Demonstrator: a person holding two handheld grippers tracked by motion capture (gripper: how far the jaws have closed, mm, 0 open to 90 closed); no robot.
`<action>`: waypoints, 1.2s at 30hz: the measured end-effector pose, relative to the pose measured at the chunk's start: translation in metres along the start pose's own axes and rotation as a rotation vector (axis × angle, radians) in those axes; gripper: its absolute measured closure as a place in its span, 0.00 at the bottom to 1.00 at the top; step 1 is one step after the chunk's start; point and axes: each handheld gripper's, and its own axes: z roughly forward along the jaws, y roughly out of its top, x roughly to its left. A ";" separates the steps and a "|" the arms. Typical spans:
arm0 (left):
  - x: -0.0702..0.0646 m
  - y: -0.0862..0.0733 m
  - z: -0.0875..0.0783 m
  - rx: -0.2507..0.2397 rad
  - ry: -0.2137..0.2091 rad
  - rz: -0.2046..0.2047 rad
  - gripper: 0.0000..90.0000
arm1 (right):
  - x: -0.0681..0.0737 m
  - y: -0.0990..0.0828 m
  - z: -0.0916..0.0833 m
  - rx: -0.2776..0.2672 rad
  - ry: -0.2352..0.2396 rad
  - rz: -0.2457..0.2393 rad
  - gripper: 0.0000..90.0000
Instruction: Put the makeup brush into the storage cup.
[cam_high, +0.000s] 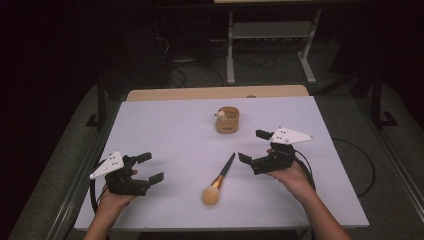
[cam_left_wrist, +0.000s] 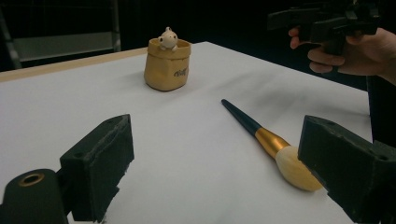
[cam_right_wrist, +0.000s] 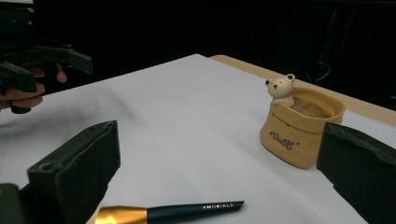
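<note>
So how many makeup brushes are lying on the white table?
1. The makeup brush lies flat near the front middle of the white table, between the left tool and the right tool, bristles toward the person. The pouch may hide others.

On the counter (cam_high: 165, 125), the brush (cam_high: 218, 180) lies before the pot (cam_high: 227, 120), between the left hand-held gripper (cam_high: 150, 167) and right hand-held gripper (cam_high: 252, 146)
</note>
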 end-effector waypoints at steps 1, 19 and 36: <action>0.001 0.000 0.000 0.003 0.001 0.003 0.11 | 0.000 0.001 0.001 -0.002 0.003 0.003 0.00; -0.001 0.000 0.001 0.001 -0.005 0.002 0.11 | 0.001 0.012 0.026 -0.002 0.046 -0.014 0.00; 0.000 0.000 0.002 -0.001 -0.012 -0.003 0.11 | 0.002 0.024 0.045 -0.010 0.072 -0.022 0.00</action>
